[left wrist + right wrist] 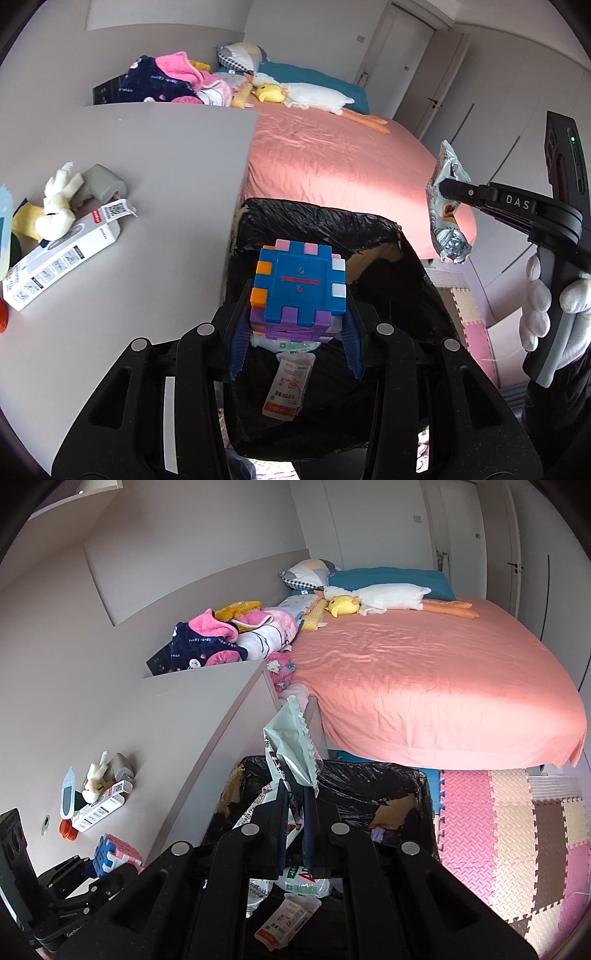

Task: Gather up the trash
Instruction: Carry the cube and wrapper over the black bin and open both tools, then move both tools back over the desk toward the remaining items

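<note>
My left gripper point(297, 338) is shut on a blue, purple and pink block cube point(300, 291) and holds it over the black-lined trash bin point(384, 229) beside the grey table. My right gripper point(295, 834) is shut on a pale green and silver snack wrapper point(291, 738), held upright above the same bin point(369, 775). In the left wrist view the wrapper point(445, 203) hangs at the right, pinched by the right gripper point(448, 188). Pouches and wrappers point(288, 919) lie inside the bin. The cube point(114, 853) and left gripper also show at the lower left of the right wrist view.
The grey table point(147, 184) carries a white box point(62, 254), a small plush toy point(55, 210) and a grey object point(105, 181). A bed with a pink sheet point(424, 686), plush toys and clothes lies behind. Foam mats point(509, 834) cover the floor.
</note>
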`<action>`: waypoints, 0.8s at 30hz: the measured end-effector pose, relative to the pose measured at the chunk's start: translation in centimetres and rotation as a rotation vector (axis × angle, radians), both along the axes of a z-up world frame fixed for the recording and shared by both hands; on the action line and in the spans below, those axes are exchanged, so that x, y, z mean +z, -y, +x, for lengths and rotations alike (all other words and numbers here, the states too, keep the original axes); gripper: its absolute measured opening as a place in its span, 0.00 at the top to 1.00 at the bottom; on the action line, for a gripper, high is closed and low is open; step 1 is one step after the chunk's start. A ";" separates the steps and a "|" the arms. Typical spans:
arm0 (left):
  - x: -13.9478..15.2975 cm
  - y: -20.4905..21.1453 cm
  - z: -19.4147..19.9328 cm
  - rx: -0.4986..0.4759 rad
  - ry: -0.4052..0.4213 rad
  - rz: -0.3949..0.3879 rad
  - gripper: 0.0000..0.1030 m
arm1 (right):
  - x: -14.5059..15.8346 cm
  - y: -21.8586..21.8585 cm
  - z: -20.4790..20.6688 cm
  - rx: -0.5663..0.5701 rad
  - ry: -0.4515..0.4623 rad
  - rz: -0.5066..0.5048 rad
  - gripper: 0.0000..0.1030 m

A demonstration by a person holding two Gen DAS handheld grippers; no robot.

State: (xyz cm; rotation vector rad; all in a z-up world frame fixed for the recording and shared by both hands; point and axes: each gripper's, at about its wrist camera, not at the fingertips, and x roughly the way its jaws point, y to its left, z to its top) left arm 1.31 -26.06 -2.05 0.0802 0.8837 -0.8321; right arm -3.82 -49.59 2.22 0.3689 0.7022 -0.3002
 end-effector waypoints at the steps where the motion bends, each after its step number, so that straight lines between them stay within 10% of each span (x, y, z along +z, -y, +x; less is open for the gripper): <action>1: -0.1 0.4 -0.1 -0.017 -0.005 -0.001 0.60 | -0.1 0.1 -0.1 -0.002 -0.002 -0.002 0.92; 5: -0.4 1.7 -0.6 -0.100 -0.055 -0.047 0.55 | -0.1 0.6 -0.9 -0.020 -0.003 -0.006 0.84; 6: -0.4 1.9 -0.6 -0.122 -0.078 -0.060 0.29 | -0.1 0.8 -1.1 -0.035 -0.006 -0.008 0.76; 7: -0.5 2.1 -0.7 -0.121 -0.089 -0.061 0.07 | -0.1 0.9 -1.2 -0.052 -0.006 -0.016 0.49; 8: -0.5 2.1 -0.9 -0.104 -0.081 -0.061 0.06 | 0.0 0.9 -1.4 -0.075 -0.005 -0.037 0.22; 9: -0.6 2.2 -1.0 -0.098 -0.077 -0.055 0.06 | 0.2 0.8 -1.7 -0.097 0.005 -0.071 0.18; 24: -0.8 1.4 -0.9 -0.068 -0.041 -0.021 0.06 | -0.9 0.5 -1.3 -0.101 -0.015 -0.058 0.18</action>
